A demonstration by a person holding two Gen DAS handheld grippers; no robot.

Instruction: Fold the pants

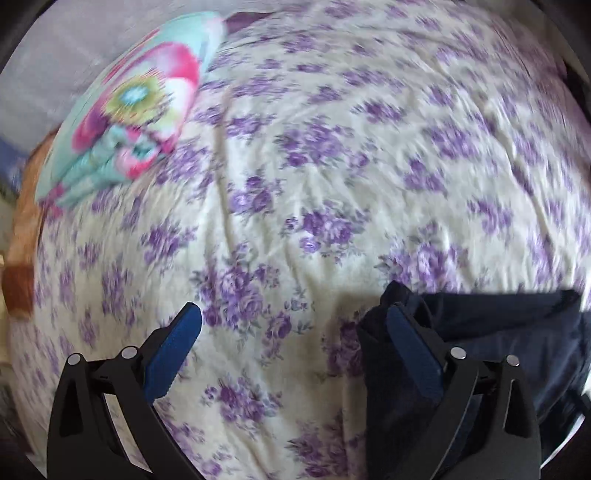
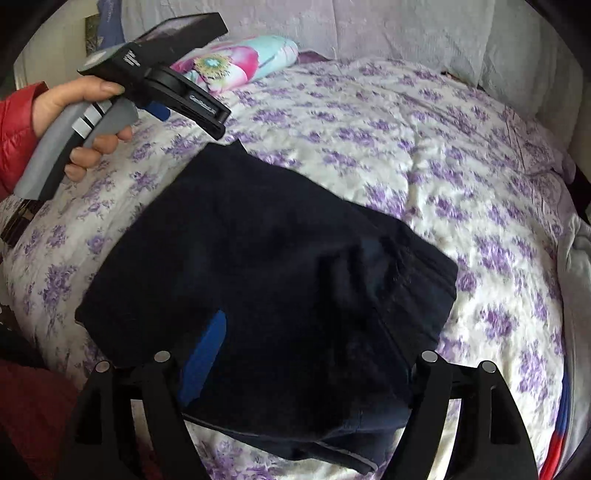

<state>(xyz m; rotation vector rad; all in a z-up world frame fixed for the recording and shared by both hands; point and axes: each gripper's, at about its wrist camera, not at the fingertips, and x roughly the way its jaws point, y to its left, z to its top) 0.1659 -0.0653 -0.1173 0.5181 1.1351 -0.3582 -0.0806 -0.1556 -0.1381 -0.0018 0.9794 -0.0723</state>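
Dark navy pants (image 2: 273, 254) lie folded in a flat bundle on the bedspread (image 2: 443, 177), which is cream with purple flowers. My right gripper (image 2: 310, 325) stands wide over their near end. Its left blue pad (image 2: 207, 350) shows against the cloth, the right pad is hidden under the fabric, and I see no pinch. In the left wrist view my left gripper (image 1: 295, 328) is open over bare bedspread (image 1: 295, 166), with nothing between its blue pads. Its right finger overlaps the edge of the pants (image 1: 498, 332). From the right wrist view, a hand holds the left gripper (image 2: 192, 120) beyond the pants' far left corner.
A bright flowered pillow (image 2: 236, 62) lies at the head of the bed, also in the left wrist view as the pillow (image 1: 140, 110). A red sleeve (image 2: 18, 129) is at the left. A pale cloth-covered wall (image 2: 369, 29) runs behind the bed. Wooden bed frame (image 1: 22, 288) shows at left.
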